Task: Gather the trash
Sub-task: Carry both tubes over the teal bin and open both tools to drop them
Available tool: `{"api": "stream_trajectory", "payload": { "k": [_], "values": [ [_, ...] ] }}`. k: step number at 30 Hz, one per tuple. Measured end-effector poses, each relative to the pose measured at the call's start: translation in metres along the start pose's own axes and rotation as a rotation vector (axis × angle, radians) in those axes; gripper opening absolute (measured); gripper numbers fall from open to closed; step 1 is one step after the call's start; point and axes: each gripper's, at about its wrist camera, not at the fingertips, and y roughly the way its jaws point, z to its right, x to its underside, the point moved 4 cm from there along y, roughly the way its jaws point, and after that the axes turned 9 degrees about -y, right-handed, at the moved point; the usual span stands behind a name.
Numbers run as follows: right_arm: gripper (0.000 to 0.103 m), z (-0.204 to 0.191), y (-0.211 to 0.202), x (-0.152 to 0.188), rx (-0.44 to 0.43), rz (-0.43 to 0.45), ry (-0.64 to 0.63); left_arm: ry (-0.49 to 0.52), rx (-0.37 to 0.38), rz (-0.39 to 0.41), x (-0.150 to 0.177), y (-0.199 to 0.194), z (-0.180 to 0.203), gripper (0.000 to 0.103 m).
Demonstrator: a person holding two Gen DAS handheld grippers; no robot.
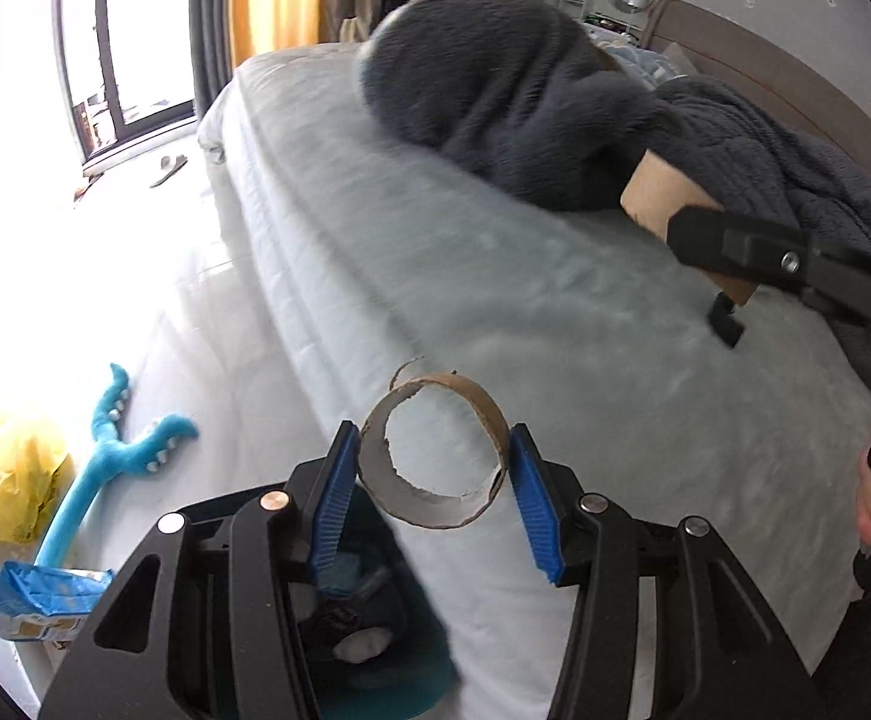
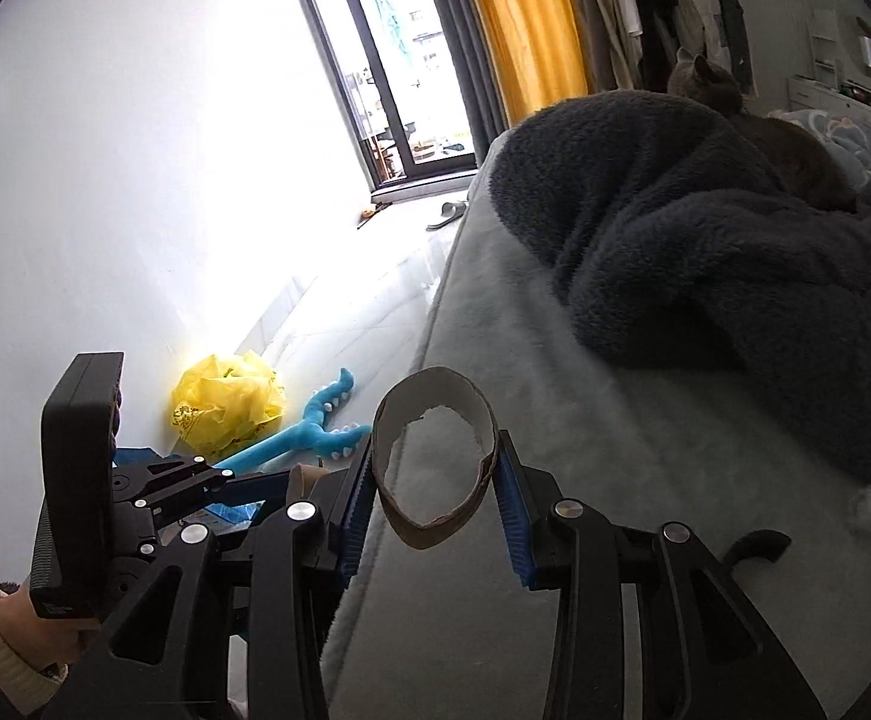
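Two cardboard tubes are up off the bed, one in each claw. The left claw [image 1: 435, 483] has its blue pads pressed on either side of a torn cardboard tube [image 1: 435, 450], which keeps a fairly round mouth; it hangs over the edge of the grey bed [image 1: 495, 312], with a teal bin [image 1: 375, 648] below it on the floor. The right claw [image 2: 435, 480] squeezes a second cardboard tube [image 2: 435, 459] harder, so its opening is flattened to an oval, also over the bed's near edge. Both claws stand part-way closed, each gripping its tube.

On the bed lies a dark fleece blanket [image 2: 705, 252], and a grey cat [image 2: 753, 120] sits behind it. Down on the pale floor [image 2: 345, 324] by the wall I see a crumpled yellow plastic bag [image 2: 228, 402], a blue plush toy [image 2: 309, 426] just beside it, and a blue packet [image 1: 27, 600] near the toy's lower end.
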Motion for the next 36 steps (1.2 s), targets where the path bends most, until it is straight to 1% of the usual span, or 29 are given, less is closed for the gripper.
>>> {"api": "stream_trajectory", "payload": {
  "k": [4, 13, 18, 22, 24, 25, 26, 28, 30, 36],
  "values": [
    [0.039, -0.019, 0.017, -0.006, -0.027, -0.007, -0.016, -0.028, -0.028, -0.032, 0.009, 0.001, -0.027, 0.054],
    [0.039, -0.063, 0.054, -0.01, -0.086, -0.039, -0.052, -0.094, -0.097, -0.172, 0.047, 0.017, -0.086, 0.054],
    [0.039, -0.087, 0.076, -0.009, -0.111, -0.068, -0.073, -0.147, -0.1, -0.25, 0.07, 0.026, -0.115, 0.054],
    [0.039, -0.103, 0.088, -0.004, -0.136, -0.097, -0.081, -0.181, -0.082, -0.34, 0.09, 0.033, -0.13, 0.056],
    [0.039, -0.112, 0.097, -0.001, -0.144, -0.118, -0.092, -0.191, -0.085, -0.371, 0.098, 0.035, -0.136, 0.058],
    [0.039, -0.114, 0.099, 0.0, -0.147, -0.126, -0.094, -0.196, -0.083, -0.387, 0.101, 0.038, -0.139, 0.062],
    [0.039, -0.12, 0.107, 0.001, -0.15, -0.137, -0.098, -0.203, -0.082, -0.399, 0.104, 0.038, -0.143, 0.069],
    [0.039, -0.127, 0.115, 0.004, -0.155, -0.153, -0.1, -0.216, -0.092, -0.4, 0.109, 0.036, -0.15, 0.076],
    [0.039, -0.13, 0.123, 0.007, -0.159, -0.171, -0.099, -0.223, -0.087, -0.399, 0.109, 0.033, -0.156, 0.078],
    [0.039, -0.141, 0.154, 0.019, -0.172, -0.235, -0.083, -0.253, -0.091, -0.362, 0.109, 0.017, -0.178, 0.084]
  ]
}}
